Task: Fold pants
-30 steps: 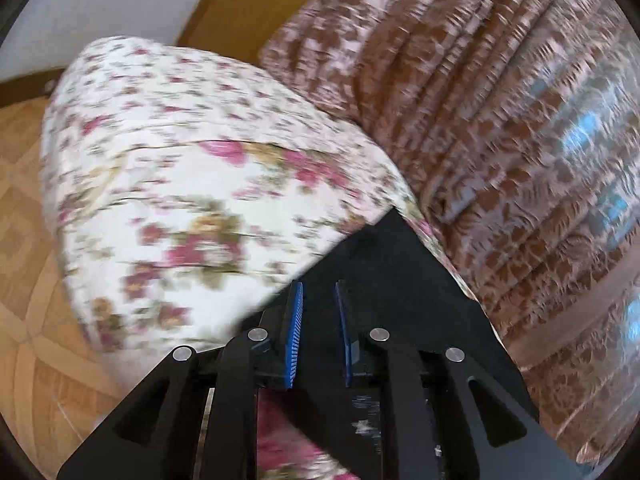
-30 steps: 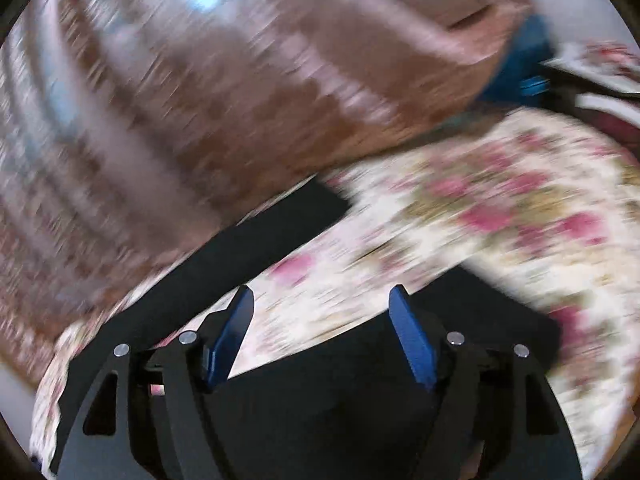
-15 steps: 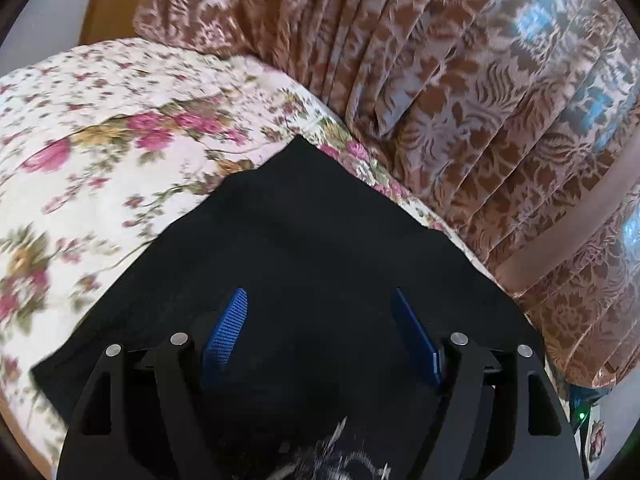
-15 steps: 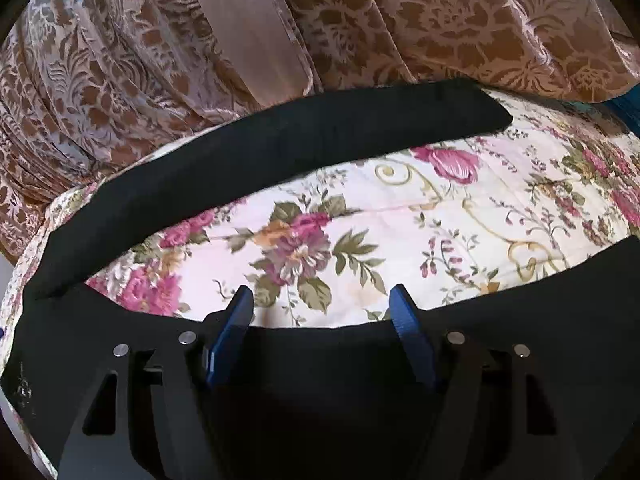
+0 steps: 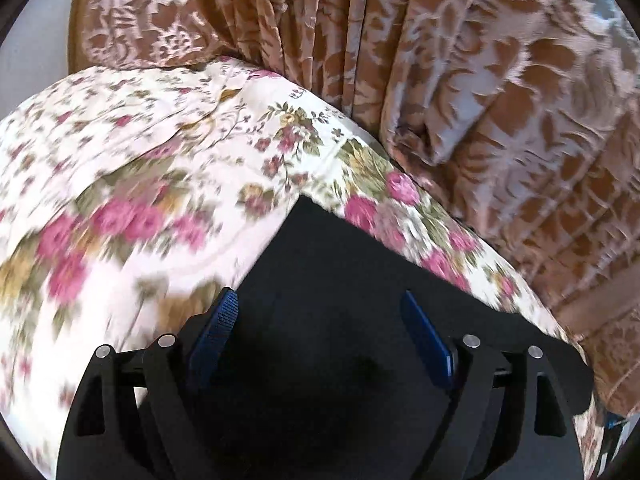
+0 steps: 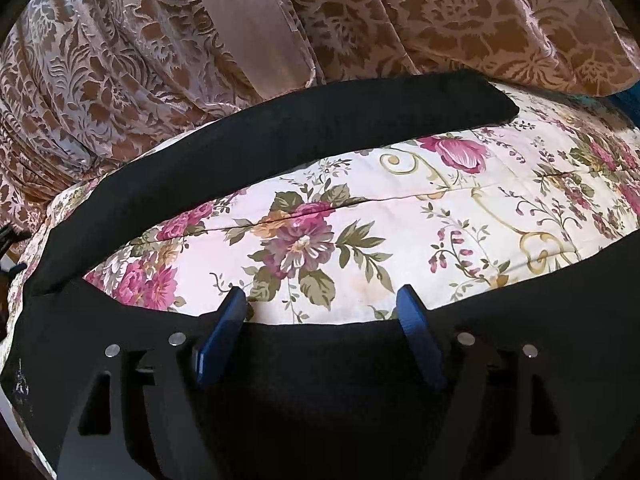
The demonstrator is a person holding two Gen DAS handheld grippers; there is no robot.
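Both grippers spread wide over black pants laid on a floral bedspread.

Left gripper [image 5: 320, 320]: jaws apart, nothing between them, poised above a corner of the black pants [image 5: 340, 280]; floral bedspread [image 5: 160, 160] to its left, partly motion-blurred. Right gripper [image 6: 322, 322]: jaws apart, released, at the near edge of the pants [image 6: 340, 380]. One pant leg [image 6: 280, 144] runs along the far side of the bedspread [image 6: 400, 232], just beside the brown patterned curtain [image 6: 440, 12]. Bare bedspread shows between that leg and the near part.
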